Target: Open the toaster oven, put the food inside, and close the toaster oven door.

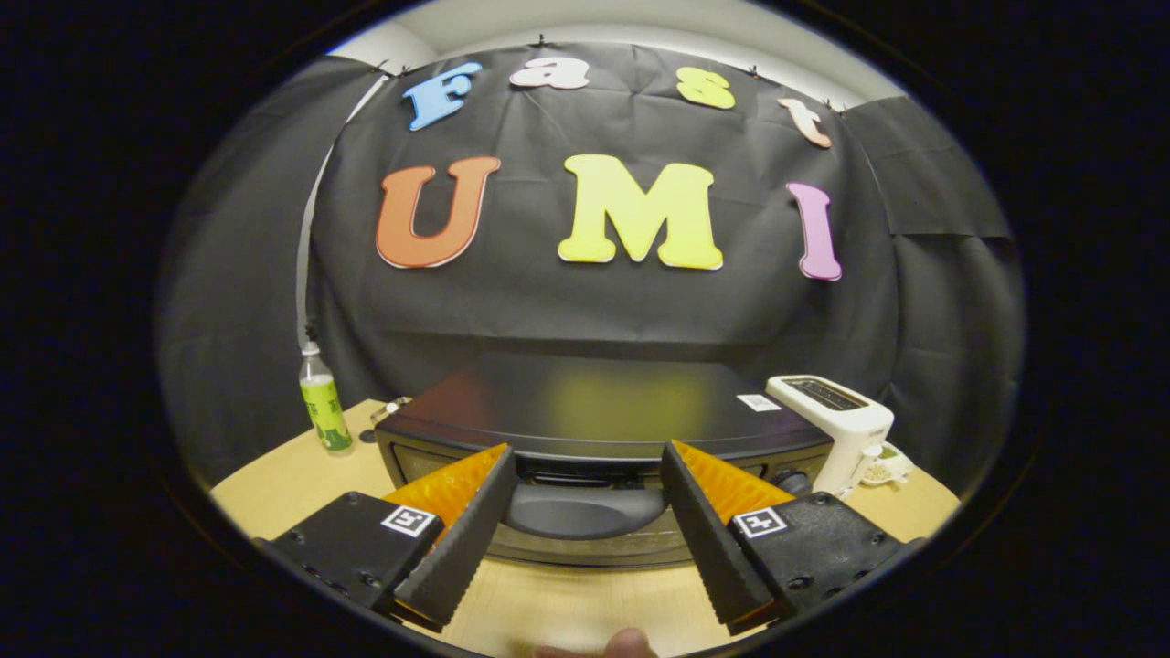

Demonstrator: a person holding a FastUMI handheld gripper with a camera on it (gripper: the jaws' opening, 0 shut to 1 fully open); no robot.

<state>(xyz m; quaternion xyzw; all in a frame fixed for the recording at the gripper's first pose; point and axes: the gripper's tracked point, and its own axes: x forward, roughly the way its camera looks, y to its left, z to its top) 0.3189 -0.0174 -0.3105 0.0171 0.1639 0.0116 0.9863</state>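
Observation:
A black toaster oven (594, 402) stands on the wooden table just ahead of my fingers, its flat top facing up. Its door handle (585, 510), a dark curved bar along the top of the door, lies between my two fingertips. My gripper (585, 461) is open, the orange-backed black fingers (466, 525) spread wide to either side of the handle and touching nothing. I cannot tell whether the door is fully shut. The food is not visible.
A green-labelled bottle (322, 408) stands on the table to the left of the oven. A white pop-up toaster (836, 429) sits to its right. The light wooden table (567, 603) runs under my fingers, and a fingertip of a person (626, 644) shows at its near edge.

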